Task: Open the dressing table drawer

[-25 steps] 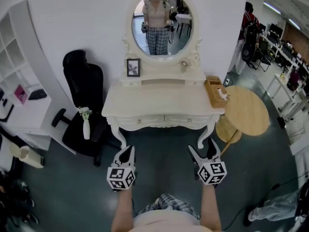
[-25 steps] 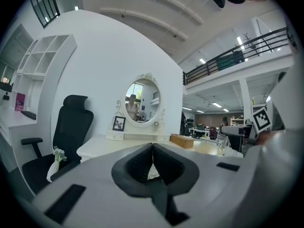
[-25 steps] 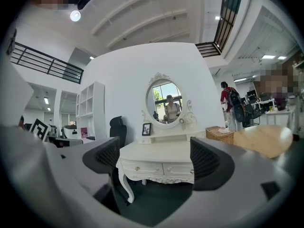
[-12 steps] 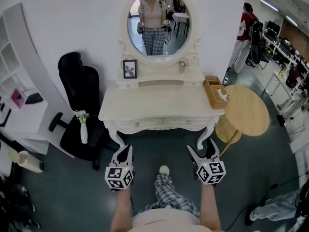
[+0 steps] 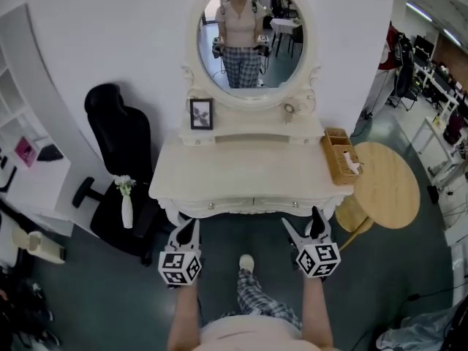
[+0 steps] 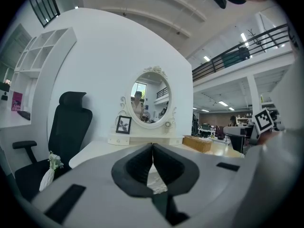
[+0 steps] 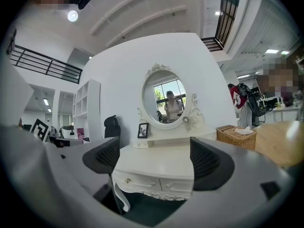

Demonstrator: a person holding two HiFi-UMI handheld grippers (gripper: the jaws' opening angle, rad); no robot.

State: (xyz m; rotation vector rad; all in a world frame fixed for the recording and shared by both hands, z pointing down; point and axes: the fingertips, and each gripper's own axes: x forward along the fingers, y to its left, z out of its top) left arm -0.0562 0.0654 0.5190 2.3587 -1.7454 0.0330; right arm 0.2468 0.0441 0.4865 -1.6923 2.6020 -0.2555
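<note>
Before white desk (image 5: 241, 168), drawers (image 5: 219, 205) shut: left claw (image 5: 188, 227) jaws pressed together, empty; right claw (image 5: 303, 224) jaws spread wide, empty.

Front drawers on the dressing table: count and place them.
2, side by side under the tabletop: left drawer, right drawer, both shut. The mirror shelf may hold more, too small to tell.

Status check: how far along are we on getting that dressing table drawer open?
Done: nothing yet. Both drawers of the cream carved dressing table sit flush shut. In hand: the approach, with the right tongs open and facing the drawer fronts, and the left tongs shut and empty; neither touches the table. Left: reach a small round knob, grip it and pull.
</note>
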